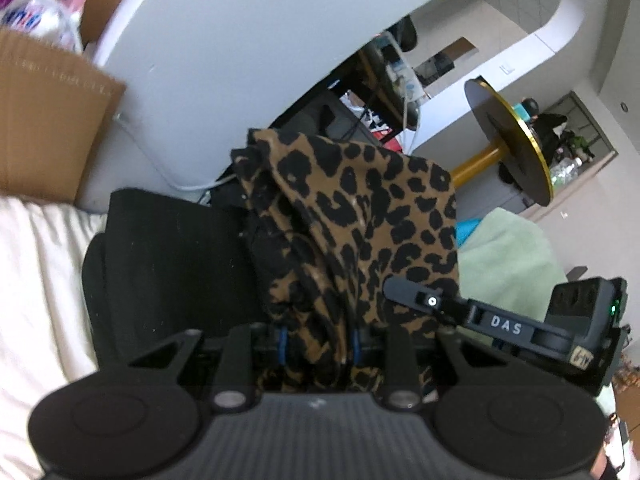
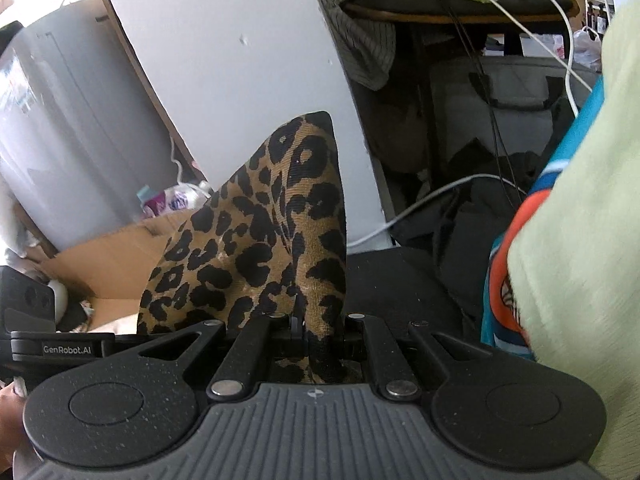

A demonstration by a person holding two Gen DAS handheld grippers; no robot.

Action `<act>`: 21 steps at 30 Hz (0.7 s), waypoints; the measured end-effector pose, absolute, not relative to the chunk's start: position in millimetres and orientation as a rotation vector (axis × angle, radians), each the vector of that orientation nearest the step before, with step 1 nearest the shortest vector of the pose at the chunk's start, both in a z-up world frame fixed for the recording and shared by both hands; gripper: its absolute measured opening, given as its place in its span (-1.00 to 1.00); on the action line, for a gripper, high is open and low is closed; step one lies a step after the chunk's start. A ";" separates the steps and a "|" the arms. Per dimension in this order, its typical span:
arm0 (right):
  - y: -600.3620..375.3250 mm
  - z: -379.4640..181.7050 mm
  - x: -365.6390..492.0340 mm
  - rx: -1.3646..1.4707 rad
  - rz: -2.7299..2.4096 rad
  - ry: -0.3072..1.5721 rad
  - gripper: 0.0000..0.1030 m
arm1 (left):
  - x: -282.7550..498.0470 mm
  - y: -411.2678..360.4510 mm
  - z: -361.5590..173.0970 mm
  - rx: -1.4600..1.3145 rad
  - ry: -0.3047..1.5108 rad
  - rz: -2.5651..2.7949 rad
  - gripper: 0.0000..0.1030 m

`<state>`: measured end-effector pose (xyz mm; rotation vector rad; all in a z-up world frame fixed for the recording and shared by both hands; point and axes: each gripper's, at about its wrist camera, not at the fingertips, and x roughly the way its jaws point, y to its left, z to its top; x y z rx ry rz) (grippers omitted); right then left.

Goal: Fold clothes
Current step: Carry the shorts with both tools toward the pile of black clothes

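Leopard cloth held up between both tongs

Cloth with a leopard print hangs off the surface, pinched by both tongs at once. The left gripper has its jaws drawn narrow on a bunched fold, and the fabric rises straight ahead of it in a crumpled heap. The right gripper is likewise closed narrow on a corner, which stands up ahead of it as a pointed flap. In the left view the right gripper reaches in from the right, just beside the left one, so the two holds sit close together and the cloth's long axis is not stretched out; most of it is bunched between them. Neither hand is clearly nearer the bulk.

To make a fold, my guess is the tongs must draw apart sideways to spread an edge. Room is tight: a pale green garment lies close on the right, a cardboard box on the left, and a white wall panel with a cable stands at the far side. Below lies a black surface.
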<state>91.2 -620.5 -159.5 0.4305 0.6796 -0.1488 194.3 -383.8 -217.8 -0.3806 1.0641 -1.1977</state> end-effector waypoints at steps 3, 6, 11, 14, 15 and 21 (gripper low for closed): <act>-620.0 -171.2 101.2 0.408 -0.148 0.696 -0.88 | 202.6 -383.1 -233.3 -0.407 1.080 -1.192 -0.44; -621.4 -184.7 114.8 0.389 -0.147 0.713 -0.87 | 213.4 -386.1 -245.4 -0.409 1.094 -1.179 -0.44; -627.9 -209.4 142.6 0.385 -0.153 0.733 -0.87 | 238.3 -394.9 -268.0 -0.421 1.121 -1.147 -0.44; -633.5 -221.9 161.7 0.382 -0.151 0.743 -0.87 | 255.0 -402.1 -279.4 -0.424 1.134 -1.134 -0.44; -635.7 -226.4 167.5 0.382 -0.153 0.750 -0.87 | 260.7 -405.2 -283.5 -0.421 1.143 -1.127 -0.44; -648.6 -253.5 198.6 0.378 -0.164 0.786 -0.85 | 282.7 -425.0 -303.1 -0.368 1.154 -1.105 -0.44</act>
